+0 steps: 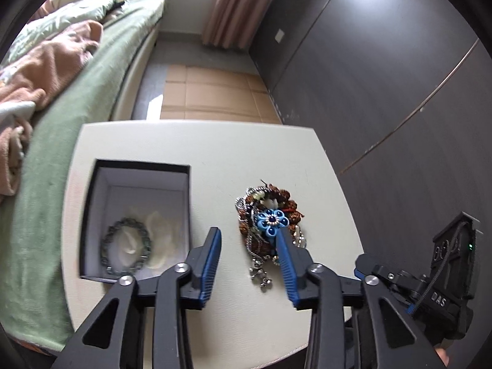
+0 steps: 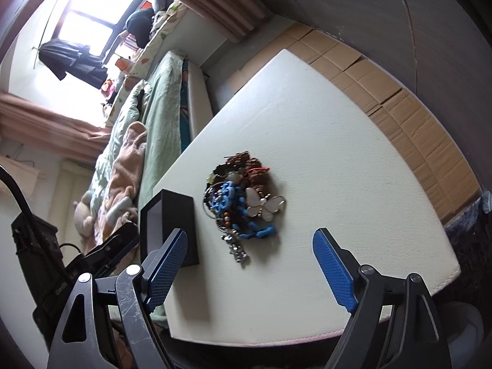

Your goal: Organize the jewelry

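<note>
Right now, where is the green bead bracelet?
In the left wrist view the bracelet lies inside the open black box, left of the jewelry pile on the white table.

Home bedroom: bed [image 1: 92,98], curtains [image 1: 227,6].

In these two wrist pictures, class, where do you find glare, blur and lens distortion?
Left wrist view: fisheye bends the table edges; the box and green bracelet look slightly smeared. Right wrist view: the window is blown out white, the curtain beside it blurred, while the jewelry pile is sharp with a soft shadow.
</note>
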Demonstrator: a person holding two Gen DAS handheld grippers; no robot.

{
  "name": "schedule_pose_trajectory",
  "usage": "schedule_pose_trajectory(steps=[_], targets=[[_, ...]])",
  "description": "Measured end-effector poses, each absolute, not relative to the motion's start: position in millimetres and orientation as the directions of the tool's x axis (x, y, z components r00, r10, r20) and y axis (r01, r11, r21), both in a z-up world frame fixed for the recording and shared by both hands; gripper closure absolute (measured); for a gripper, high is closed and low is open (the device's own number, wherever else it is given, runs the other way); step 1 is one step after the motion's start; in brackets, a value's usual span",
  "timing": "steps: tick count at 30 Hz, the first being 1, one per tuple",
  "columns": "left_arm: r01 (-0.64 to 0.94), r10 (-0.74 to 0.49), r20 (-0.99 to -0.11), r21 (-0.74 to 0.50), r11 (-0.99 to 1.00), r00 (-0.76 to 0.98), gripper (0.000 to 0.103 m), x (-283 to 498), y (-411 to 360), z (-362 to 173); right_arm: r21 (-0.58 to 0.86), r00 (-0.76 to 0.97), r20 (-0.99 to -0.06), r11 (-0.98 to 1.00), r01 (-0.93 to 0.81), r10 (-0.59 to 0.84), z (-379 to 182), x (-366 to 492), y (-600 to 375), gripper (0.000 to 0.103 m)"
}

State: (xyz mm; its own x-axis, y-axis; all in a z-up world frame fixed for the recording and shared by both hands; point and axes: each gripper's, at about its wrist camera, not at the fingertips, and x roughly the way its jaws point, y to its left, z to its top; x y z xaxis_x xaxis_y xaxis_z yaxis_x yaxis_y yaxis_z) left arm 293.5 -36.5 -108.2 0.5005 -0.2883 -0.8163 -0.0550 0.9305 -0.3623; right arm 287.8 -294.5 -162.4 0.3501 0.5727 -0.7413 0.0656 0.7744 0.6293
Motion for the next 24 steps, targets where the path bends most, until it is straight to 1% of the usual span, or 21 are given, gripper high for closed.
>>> schedule_pose_trajectory(steps=[1, 6, 8, 9, 14, 18, 20, 21, 22, 23, 24], targets=[[-0.054, -0.290, -0.822, -0.360, 0.931, 0.490, 0.070, 296.4, -39.4, -111.0, 0.628, 0.355, -0.741, 0.775, 0.068, 0.570, -163.2, 287.4, -297.7, 0.019], [-0.056, -0.299, -0.843, -0.360, 0.931, 0.448, 0.072, 310.9, -52.3, -124.3, 0.636, 0.369, -0.736, 0.766, 0.092, 0.567, -167.7, 284.5, -311.3, 0.019], [-0.071, -0.302, -0.854, -0.364, 0.929, 0.423, 0.077, 318.6, -56.1, -131.8, 0.639, 0.373, -0.735, 0.763, 0.103, 0.566, -169.8, 283.9, -316.7, 0.019], [-0.080, -0.305, -0.858, -0.368, 0.926, 0.413, 0.078, 321.6, -57.3, -135.0, 0.641, 0.375, -0.734, 0.760, 0.106, 0.567, -170.3, 283.3, -318.6, 0.019], [-0.095, -0.300, -0.881, -0.356, 0.930, 0.366, 0.079, 337.4, -70.0, -149.7, 0.648, 0.378, -0.731, 0.752, 0.124, 0.568, -173.2, 281.6, -326.2, 0.020], [-0.127, -0.242, -0.906, -0.301, 0.945, 0.347, 0.079, 343.6, -74.1, -164.2, 0.653, 0.375, -0.728, 0.748, 0.122, 0.574, -173.9, 280.5, -324.1, 0.020], [-0.145, -0.236, -0.910, -0.299, 0.943, 0.340, 0.079, 345.1, -72.5, -171.4, 0.658, 0.367, -0.725, 0.744, 0.118, 0.583, -175.5, 281.7, -319.8, 0.020], [-0.154, -0.241, -0.908, -0.307, 0.939, 0.343, 0.082, 345.4, -71.1, -174.0, 0.661, 0.361, -0.723, 0.741, 0.117, 0.589, -176.9, 282.6, -317.1, 0.020], [-0.157, -0.245, -0.907, -0.312, 0.937, 0.343, 0.093, 346.1, -70.4, -174.8, 0.664, 0.354, -0.722, 0.738, 0.116, 0.594, -178.6, 283.3, -314.1, 0.020], [-0.158, -0.253, -0.903, -0.323, 0.933, 0.347, 0.095, 345.7, -69.2, -175.0, 0.667, 0.349, -0.721, 0.736, 0.116, 0.598, -180.7, 284.0, -311.7, 0.020], [-0.159, -0.255, -0.901, -0.325, 0.932, 0.350, 0.095, 345.6, -68.4, -173.9, 0.671, 0.339, -0.720, 0.732, 0.117, 0.606, -183.6, 285.4, -307.6, 0.020]])
